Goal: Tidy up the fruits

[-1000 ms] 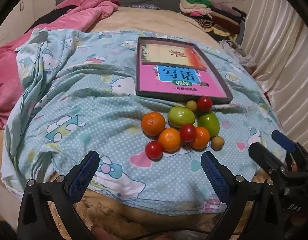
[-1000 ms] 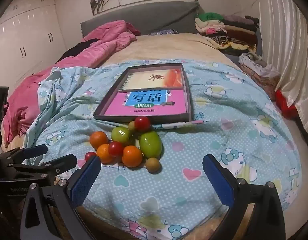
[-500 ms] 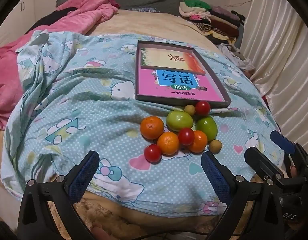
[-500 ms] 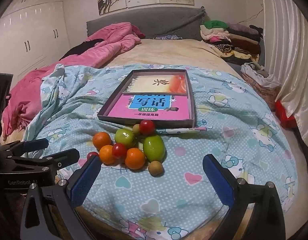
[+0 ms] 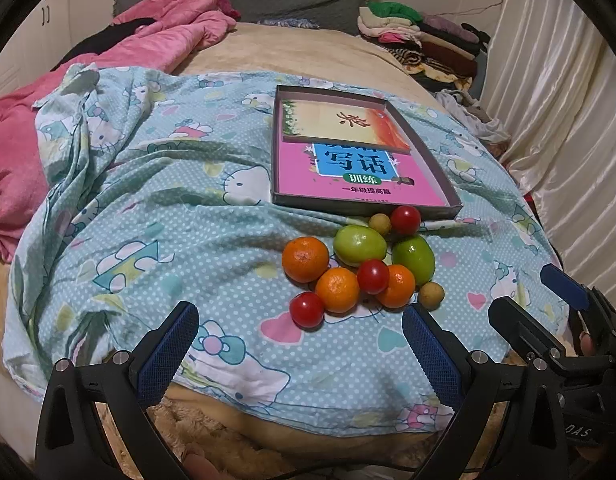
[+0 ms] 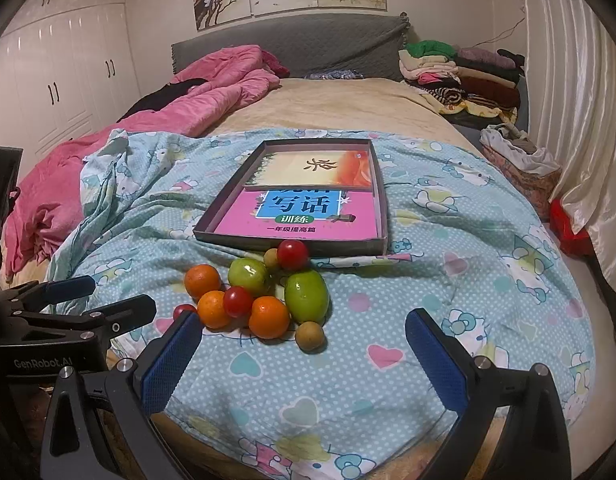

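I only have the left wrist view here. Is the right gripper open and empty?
Observer: Yes. In the right wrist view the right gripper has its fingers wide apart with nothing between them.
Operator: What lies straight ahead of it?
Observer: The small brown fruit is nearest, between the fingertips and left of centre.
Operator: Anything past the bed's right edge?
Observer: A red object sits by the curtain. I cannot tell what it is.

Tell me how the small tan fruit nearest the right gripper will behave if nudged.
The small tan fruit looks round and smooth, so it would probably roll. The soft, rumpled sheet may slow it. It sits apart at the pile's edge, so nothing would block it rolling toward the open right gripper.
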The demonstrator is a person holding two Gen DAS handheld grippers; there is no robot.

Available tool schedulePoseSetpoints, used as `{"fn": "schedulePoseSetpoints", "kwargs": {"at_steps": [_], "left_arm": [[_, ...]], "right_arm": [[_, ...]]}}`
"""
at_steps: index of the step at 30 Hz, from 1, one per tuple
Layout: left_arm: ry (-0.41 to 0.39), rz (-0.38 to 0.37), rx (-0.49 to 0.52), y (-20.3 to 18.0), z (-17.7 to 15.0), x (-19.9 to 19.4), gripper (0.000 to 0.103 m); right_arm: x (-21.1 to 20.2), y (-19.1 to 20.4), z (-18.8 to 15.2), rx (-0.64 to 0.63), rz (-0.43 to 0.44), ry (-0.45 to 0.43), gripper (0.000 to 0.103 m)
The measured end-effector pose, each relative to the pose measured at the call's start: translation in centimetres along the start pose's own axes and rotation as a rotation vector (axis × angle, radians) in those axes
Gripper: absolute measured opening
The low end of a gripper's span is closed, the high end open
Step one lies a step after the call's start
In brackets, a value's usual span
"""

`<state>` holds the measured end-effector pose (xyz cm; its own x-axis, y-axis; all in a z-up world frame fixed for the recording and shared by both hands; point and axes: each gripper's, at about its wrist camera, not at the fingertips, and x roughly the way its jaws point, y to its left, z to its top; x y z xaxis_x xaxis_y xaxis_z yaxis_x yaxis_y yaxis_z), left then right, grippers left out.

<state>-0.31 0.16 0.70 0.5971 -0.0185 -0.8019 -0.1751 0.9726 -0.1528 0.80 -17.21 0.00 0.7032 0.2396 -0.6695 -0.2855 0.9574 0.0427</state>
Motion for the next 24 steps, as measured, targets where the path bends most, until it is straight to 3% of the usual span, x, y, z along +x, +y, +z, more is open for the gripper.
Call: {"fn": "schedulePoseSetpoints", "kwargs": {"at_steps": [24], "left_arm": [[-0.012, -0.009, -0.005, 0.23, 0.06, -0.31, 0.101]], "right_arm": [[-0.20, 0.14, 0.21, -0.006, 0.001, -0.009, 0.103]]}}
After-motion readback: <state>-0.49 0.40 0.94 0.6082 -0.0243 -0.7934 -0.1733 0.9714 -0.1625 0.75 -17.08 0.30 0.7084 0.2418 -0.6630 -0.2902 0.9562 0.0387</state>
